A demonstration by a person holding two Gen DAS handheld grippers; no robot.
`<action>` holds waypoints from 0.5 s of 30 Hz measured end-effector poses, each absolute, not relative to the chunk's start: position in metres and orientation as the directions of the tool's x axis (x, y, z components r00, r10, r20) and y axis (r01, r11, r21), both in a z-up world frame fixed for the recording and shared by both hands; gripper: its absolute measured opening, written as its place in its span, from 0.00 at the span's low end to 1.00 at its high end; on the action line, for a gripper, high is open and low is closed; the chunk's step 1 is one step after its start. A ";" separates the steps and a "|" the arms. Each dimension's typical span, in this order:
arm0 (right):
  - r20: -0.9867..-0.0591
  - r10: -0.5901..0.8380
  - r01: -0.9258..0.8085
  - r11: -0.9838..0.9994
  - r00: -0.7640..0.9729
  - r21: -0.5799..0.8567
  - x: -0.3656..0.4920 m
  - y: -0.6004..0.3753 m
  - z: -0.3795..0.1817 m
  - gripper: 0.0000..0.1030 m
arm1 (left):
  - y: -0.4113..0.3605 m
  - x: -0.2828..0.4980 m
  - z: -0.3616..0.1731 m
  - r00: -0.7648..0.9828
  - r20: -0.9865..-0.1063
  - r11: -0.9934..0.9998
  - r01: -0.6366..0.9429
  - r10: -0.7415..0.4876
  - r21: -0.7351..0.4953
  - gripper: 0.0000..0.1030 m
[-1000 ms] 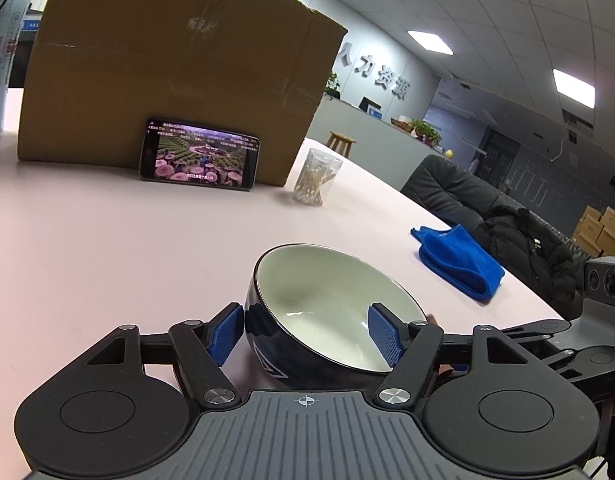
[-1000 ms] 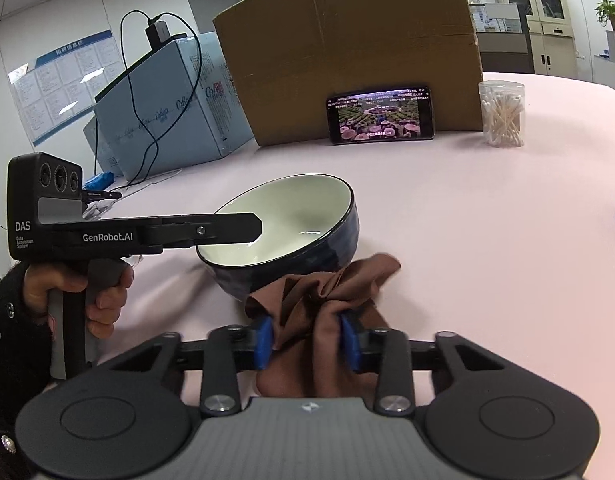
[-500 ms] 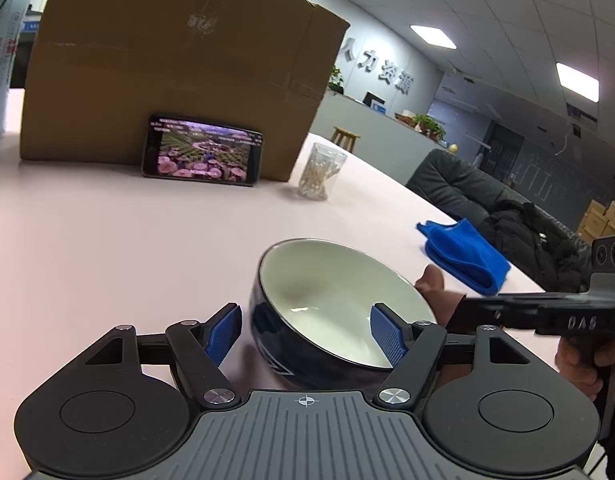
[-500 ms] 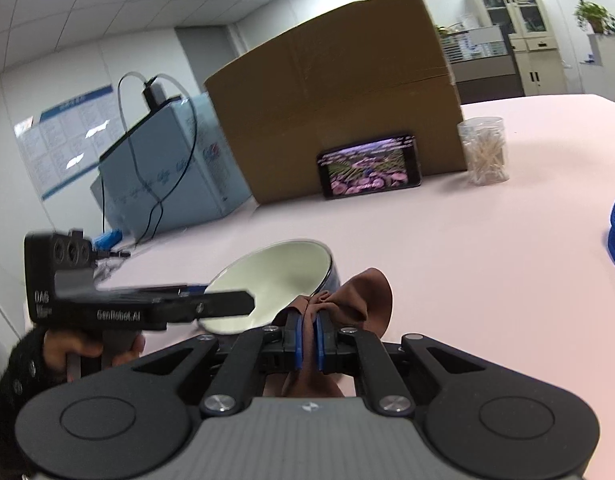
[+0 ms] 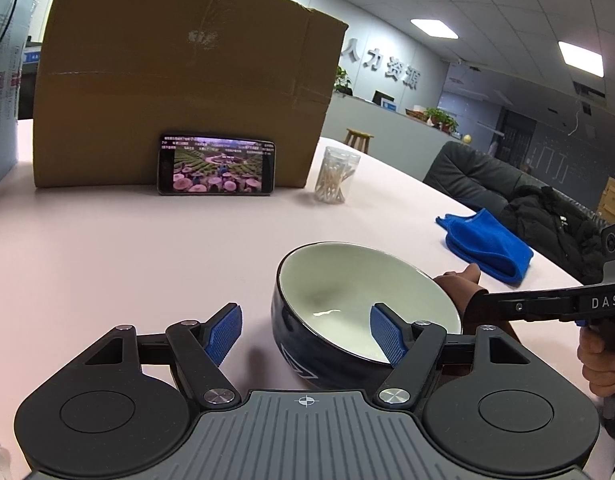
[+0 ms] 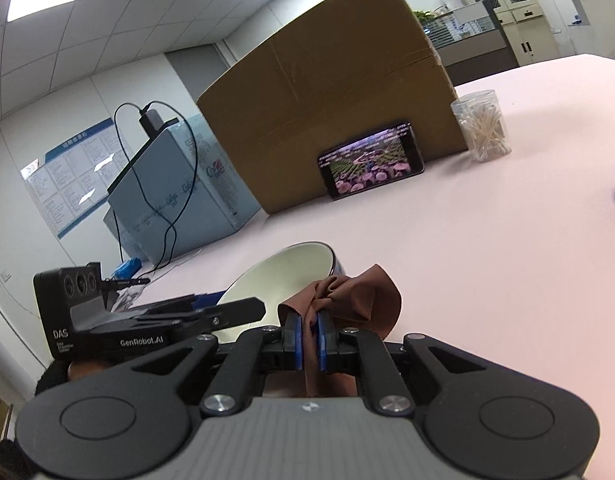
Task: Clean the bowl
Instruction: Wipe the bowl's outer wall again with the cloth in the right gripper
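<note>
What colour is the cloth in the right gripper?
Brown. The cloth is pinched in the right gripper, beside the bowl; clearest in the right wrist view.

An office: reception counter, wall lettering, filing cabinets, grid ceiling lights.

Bowl: glazed ceramic, glossy, cream inside, dark outside. Brown cloth: soft, matt, creased. Blue cloth: fluffy. Box: matt cardboard, taped. Table: smooth, matt pink. Jar: clear plastic. Pads: ribbed blue rubber.
</note>
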State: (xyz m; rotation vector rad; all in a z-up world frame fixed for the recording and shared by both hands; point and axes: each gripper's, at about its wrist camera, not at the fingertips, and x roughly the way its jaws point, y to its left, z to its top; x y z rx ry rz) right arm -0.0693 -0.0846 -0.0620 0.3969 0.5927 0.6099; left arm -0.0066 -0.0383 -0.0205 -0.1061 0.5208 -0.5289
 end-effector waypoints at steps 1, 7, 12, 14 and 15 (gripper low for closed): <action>-0.396 0.633 -0.416 0.755 0.666 0.507 -0.068 -0.085 -0.061 0.11 | -0.038 -0.007 -0.020 0.736 -0.446 0.860 0.457 -0.509 -0.228 0.70; -0.397 0.637 -0.424 0.753 0.661 0.503 -0.059 -0.088 -0.059 0.11 | -0.039 -0.007 -0.021 0.729 -0.445 0.854 0.464 -0.519 -0.235 0.70; -0.400 0.660 -0.449 0.738 0.636 0.504 -0.048 -0.091 -0.058 0.11 | -0.039 -0.007 -0.021 0.725 -0.445 0.850 0.469 -0.526 -0.241 0.70; -0.402 0.670 -0.468 0.732 0.624 0.495 -0.043 -0.092 -0.057 0.12 | -0.039 -0.007 -0.022 0.723 -0.445 0.849 0.470 -0.528 -0.243 0.70; -0.403 0.676 -0.479 0.729 0.617 0.489 -0.040 -0.093 -0.057 0.12 | -0.040 -0.006 -0.022 0.722 -0.445 0.848 0.471 -0.529 -0.244 0.70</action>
